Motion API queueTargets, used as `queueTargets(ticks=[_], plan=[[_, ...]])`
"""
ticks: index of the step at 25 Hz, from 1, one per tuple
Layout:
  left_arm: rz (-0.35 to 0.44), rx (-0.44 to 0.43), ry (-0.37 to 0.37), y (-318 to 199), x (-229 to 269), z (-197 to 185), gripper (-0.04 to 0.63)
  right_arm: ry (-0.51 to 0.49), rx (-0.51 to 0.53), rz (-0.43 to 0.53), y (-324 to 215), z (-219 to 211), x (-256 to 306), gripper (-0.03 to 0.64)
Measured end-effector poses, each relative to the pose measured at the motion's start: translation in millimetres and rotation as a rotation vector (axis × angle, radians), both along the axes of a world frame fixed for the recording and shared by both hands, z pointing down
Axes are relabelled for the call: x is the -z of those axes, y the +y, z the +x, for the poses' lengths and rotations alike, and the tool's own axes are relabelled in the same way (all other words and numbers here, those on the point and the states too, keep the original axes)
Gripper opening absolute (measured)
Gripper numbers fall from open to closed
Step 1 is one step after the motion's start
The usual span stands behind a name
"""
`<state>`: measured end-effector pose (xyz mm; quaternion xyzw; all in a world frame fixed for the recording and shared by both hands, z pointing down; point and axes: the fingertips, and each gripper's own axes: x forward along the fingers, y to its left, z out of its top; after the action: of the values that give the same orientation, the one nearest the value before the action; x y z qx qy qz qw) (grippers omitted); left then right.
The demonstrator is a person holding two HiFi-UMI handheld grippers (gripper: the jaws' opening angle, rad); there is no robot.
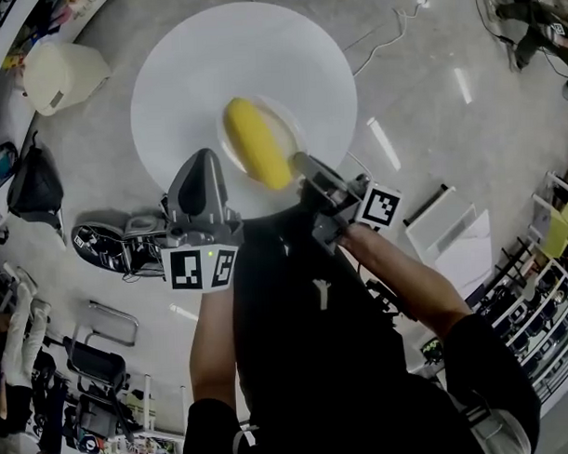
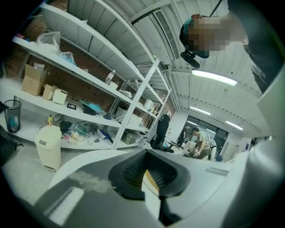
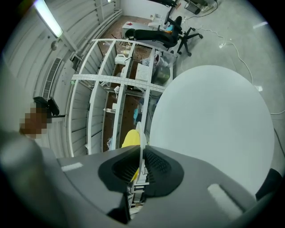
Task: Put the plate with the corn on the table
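**Current state**

1. The plate is held in the air over the round white table. It does not appear to touch the tabletop.
2. The corn, 1 yellow cob, lies across the middle of the plate.
3. The left gripper has its jaws closed down onto the near-left rim of the plate. The thin white edge sits clamped between the ribbed pads, with yellow showing just behind it.
4. The right gripper is clamped the same way on the near-right rim. Its jaws are nearly together, with only the rim's thickness between them.

**Reason for the hold**

- 2 grips on separate points of the rim probably keep the plate level, so the loose cob does not roll off.
- Gripping at the edge leaves the underside of the plate free to meet the table.

**Step in hand**

- Judged from the plate's position over the table centre, the placing step is under way. Setting down and release are not yet done.
- Keep both sides at equal height during the set-down. A tilt to either side could let the corn roll.
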<state>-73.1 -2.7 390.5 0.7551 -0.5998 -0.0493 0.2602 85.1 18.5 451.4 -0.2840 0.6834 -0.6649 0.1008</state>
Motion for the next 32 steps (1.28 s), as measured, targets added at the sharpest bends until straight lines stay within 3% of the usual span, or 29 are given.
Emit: queueTargets(ticks=[22, 32], plan=[[-0.003, -0.040, 0.024, -17, -43, 2, 0.002, 0.011, -0.049, -0.019, -16, -9, -49, 0.038], [-0.011, -0.010, 0.027, -19, -58, -5, 0.002, 0.016, -0.063, -0.050, -19, -9, -66, 0.038]])
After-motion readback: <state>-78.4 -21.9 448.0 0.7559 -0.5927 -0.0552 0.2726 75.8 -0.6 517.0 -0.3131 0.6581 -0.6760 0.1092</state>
